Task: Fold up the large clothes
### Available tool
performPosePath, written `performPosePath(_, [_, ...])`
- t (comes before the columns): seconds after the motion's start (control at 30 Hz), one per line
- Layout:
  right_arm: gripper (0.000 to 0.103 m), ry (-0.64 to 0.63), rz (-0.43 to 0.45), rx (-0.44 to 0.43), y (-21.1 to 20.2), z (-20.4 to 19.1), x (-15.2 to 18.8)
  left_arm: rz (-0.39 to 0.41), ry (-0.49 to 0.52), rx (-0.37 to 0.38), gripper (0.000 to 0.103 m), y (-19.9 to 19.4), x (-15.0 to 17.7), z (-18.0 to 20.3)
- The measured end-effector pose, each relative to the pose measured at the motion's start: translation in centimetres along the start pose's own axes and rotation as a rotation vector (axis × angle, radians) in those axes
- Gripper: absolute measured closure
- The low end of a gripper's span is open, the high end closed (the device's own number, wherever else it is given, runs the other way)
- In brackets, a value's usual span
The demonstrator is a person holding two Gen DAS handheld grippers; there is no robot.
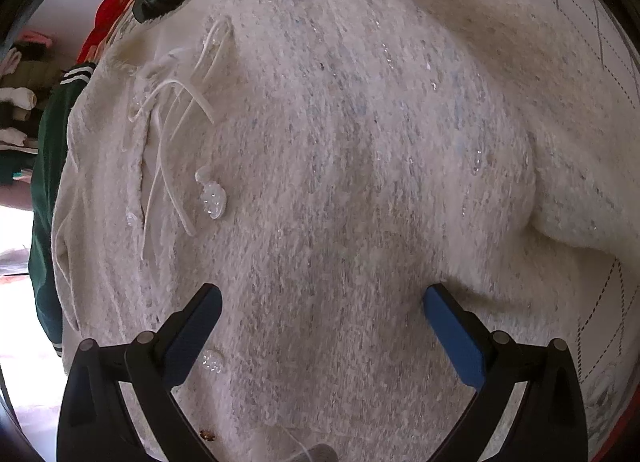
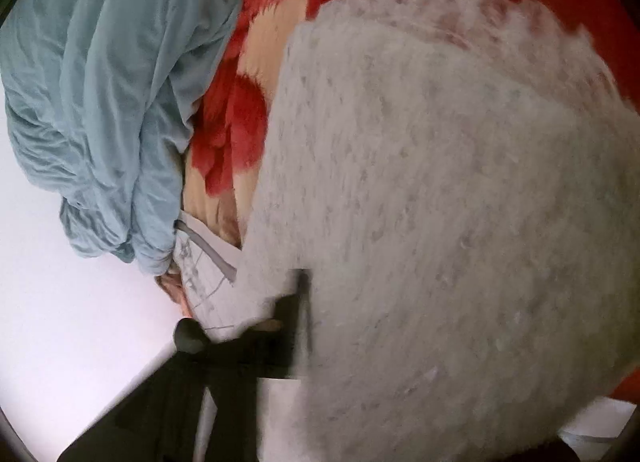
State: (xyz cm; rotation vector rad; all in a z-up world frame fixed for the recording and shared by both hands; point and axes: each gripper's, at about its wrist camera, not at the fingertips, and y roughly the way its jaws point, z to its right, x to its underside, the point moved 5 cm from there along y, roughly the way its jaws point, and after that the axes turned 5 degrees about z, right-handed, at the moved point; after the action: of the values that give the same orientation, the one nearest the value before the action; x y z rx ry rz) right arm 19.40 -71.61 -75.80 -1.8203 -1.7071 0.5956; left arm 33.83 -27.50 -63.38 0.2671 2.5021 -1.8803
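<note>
Fold under way: white fuzzy sweater (image 1: 340, 162) spread on bed. Left gripper (image 1: 322, 318) jaws wide, empty, above fabric. Right gripper (image 2: 304, 310) jaws clamped on sweater edge at 6 o'clock. Next: carry edge across.

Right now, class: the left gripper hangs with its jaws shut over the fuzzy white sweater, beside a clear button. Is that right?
Not quite. The left gripper has its jaws wide open, not shut, as the left wrist view shows. It does hang over the fuzzy white sweater, beside a clear button.
</note>
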Motion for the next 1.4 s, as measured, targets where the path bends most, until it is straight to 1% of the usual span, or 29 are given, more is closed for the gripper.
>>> performPosePath(0.07, [0.098, -0.029, 0.012, 0.018, 0.1, -1.0, 0.0, -0.003, -0.012, 0.012, 0.0, 0.1, 0.0, -0.3])
performPosePath(0.2, [0.098, -0.121, 0.042, 0.029, -1.9, -3.9, 0.4, -0.01, -0.031, 0.035, 0.0, 0.1, 0.3, -1.1])
performPosePath(0.27, [0.099, -0.192, 0.061, 0.038, -2.7, -6.0, 0.9, -0.009, -0.038, 0.04, 0.0, 0.0, 0.4, -1.6])
performPosePath(0.3, [0.099, -0.238, 0.069, 0.038, -2.9, -7.7, 1.4, -0.008, -0.047, 0.046, 0.0, 0.0, 0.3, -2.1])
performPosePath(0.4, [0.099, -0.367, 0.067, 0.025, -3.9, -12.3, 3.8, -0.001, -0.077, 0.062, 0.0, -0.2, 0.2, -3.8])
performPosePath(0.47, [0.099, -0.461, 0.042, 0.003, -4.3, -15.7, 6.5, 0.008, -0.104, 0.068, 0.0, -0.4, -0.1, -5.4])
performPosePath(0.5, [0.099, -0.528, 0.024, -0.013, -4.5, -17.9, 8.7, 0.01, -0.119, 0.071, 0.0, -0.5, -0.2, -6.4])
performPosePath(0.57, [0.099, -0.624, -0.007, -0.038, -4.6, -20.9, 12.4, 0.014, -0.151, 0.075, 0.0, -0.5, -0.4, -8.4])
performPosePath(0.63, [0.099, -0.759, -0.064, -0.06, -3.9, -24.3, 17.9, 0.013, -0.187, 0.079, 0.0, -0.3, -0.6, -10.6])
performPosePath(0.7, [0.099, -0.856, -0.122, -0.075, -2.9, -26.2, 22.6, 0.016, -0.223, 0.081, 0.0, -0.1, -0.7, -13.2])
performPosePath(0.73, [0.099, -0.921, -0.163, -0.084, -2.1, -27.1, 26.0, 0.022, -0.241, 0.081, 0.0, 0.0, -0.7, -14.6])
performPosePath(0.77, [0.099, -0.953, -0.188, -0.085, -1.4, -27.5, 27.8, 0.028, -0.256, 0.078, 0.0, 0.2, -0.7, -16.1])
performPosePath(0.8, [0.099, -0.996, -0.228, -0.085, -0.4, -27.7, 30.8, 0.034, -0.276, 0.085, 0.0, 0.4, -0.7, -17.6])
performPosePath(0.83, [0.099, -1.029, -0.262, -0.082, 0.5, -27.8, 33.2, 0.043, -0.298, 0.109, 0.0, 0.6, -0.6, -19.0])
performPosePath(0.87, [0.099, -1.053, -0.283, -0.079, 1.0, -27.8, 35.0, 0.046, -0.309, 0.118, 0.0, 0.9, -0.6, -20.0])
performPosePath(0.9, [0.099, -1.089, -0.326, -0.072, 2.1, -27.5, 37.9, 0.051, -0.317, 0.124, 0.0, 1.2, -0.5, -21.3])
performPosePath(0.93, [0.099, -1.108, -0.357, -0.064, 2.8, -27.1, 39.9, 0.063, -0.326, 0.136, 0.0, 1.4, -0.5, -22.6])
performPosePath(0.97, [0.099, -1.13, -0.382, -0.055, 3.5, -26.8, 41.9, 0.077, -0.334, 0.131, 0.0, 1.6, -0.4, -24.0])
performPosePath(1.03, [0.099, -1.173, -0.42, -0.034, 4.9, -26.0, 45.2, 0.099, -0.351, 0.099, 0.0, 1.9, -0.1, -26.9])
performPosePath(1.1, [0.099, -1.215, -0.447, -0.015, 6.1, -25.1, 49.0, 0.105, -0.365, 0.065, 0.0, 2.5, 0.4, -29.1])
performPosePath(1.17, [0.099, -1.249, -0.475, 0.005, 7.5, -24.5, 51.8, 0.1, -0.392, 0.047, 0.0, 3.3, 0.8, -31.5])
performPosePath(1.2, [0.099, -1.281, -0.485, 0.03, 8.4, -23.6, 54.0, 0.093, -0.406, 0.038, 0.0, 3.8, 1.1, -32.3])
performPosePath(1.27, [0.098, -1.351, -0.515, 0.085, 10.4, -21.6, 56.4, 0.071, -0.441, 0.023, 0.0, 5.4, 2.0, -35.0])
performPosePath(1.3, [0.097, -1.392, -0.551, 0.13, 11.5, -20.3, 58.1, 0.061, -0.458, 0.017, 0.0, 5.8, 2.2, -35.2])
performPosePath(1.37, [0.092, -1.459, -0.673, 0.224, 13.6, -17.3, 61.3, 0.039, -0.497, 0.004, 0.0, 6.9, 3.1, -37.0])
performPosePath(1.4, [0.084, -1.462, -0.794, 0.249, 14.0, -15.4, 63.3, 0.028, -0.517, 0.0, 0.0, 7.3, 3.8, -37.8])
